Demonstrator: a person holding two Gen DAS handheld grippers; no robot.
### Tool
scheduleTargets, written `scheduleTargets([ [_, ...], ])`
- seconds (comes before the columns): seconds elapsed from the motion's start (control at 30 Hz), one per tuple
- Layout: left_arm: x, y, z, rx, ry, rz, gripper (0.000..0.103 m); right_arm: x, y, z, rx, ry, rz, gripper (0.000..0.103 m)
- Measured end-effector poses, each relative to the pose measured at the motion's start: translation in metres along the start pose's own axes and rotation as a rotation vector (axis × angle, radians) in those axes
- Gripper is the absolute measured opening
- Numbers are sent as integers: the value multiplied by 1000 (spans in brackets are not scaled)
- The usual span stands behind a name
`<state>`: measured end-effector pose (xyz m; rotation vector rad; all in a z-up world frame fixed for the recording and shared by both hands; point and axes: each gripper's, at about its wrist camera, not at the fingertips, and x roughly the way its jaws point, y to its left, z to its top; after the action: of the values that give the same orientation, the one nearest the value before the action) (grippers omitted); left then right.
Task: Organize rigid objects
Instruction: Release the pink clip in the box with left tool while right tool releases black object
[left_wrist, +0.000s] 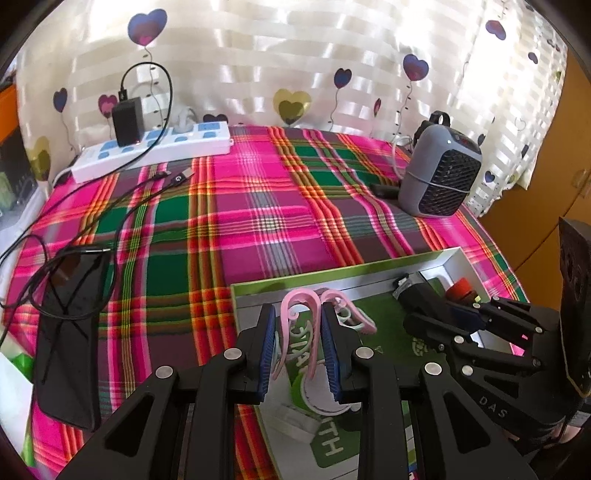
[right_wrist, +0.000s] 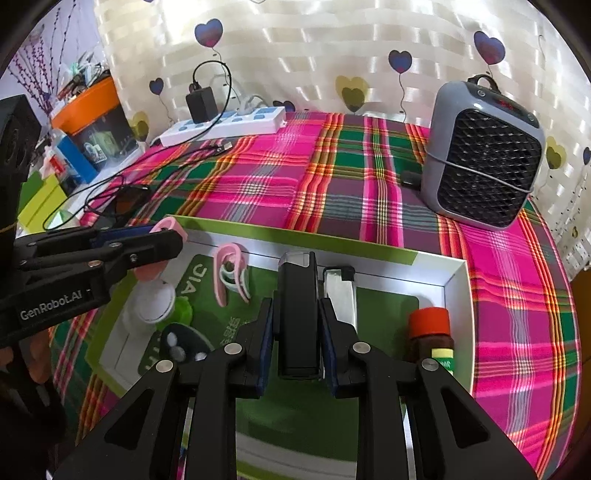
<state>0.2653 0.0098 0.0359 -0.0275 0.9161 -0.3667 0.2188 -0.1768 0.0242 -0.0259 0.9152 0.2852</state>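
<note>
Pink clip (left_wrist: 295, 314) half hidden between left gripper's (left_wrist: 298, 354) jaws.

Both wrist views look steeply down, close; sharing the box (left_wrist: 399, 264).

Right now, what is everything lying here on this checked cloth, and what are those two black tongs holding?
box: one, green and white, open, near edge.
pink clip: one, in left tongs, over box.
black gadget: one, in right tongs, over box.
second pink clip: one, inside box.
bottle: one, brown, red cap, box's right corner.
heater: one, grey, far right.
power strip: one, white, far left.
phone: one, black, left.
left tongs: black, shut.
right tongs: black, shut.
</note>
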Motion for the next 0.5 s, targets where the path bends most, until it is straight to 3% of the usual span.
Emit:
scheduleTargets([
  [0.5, 14, -1, -3, 4, 26, -3, 23, 20, 4, 5, -17, 22, 3, 24],
])
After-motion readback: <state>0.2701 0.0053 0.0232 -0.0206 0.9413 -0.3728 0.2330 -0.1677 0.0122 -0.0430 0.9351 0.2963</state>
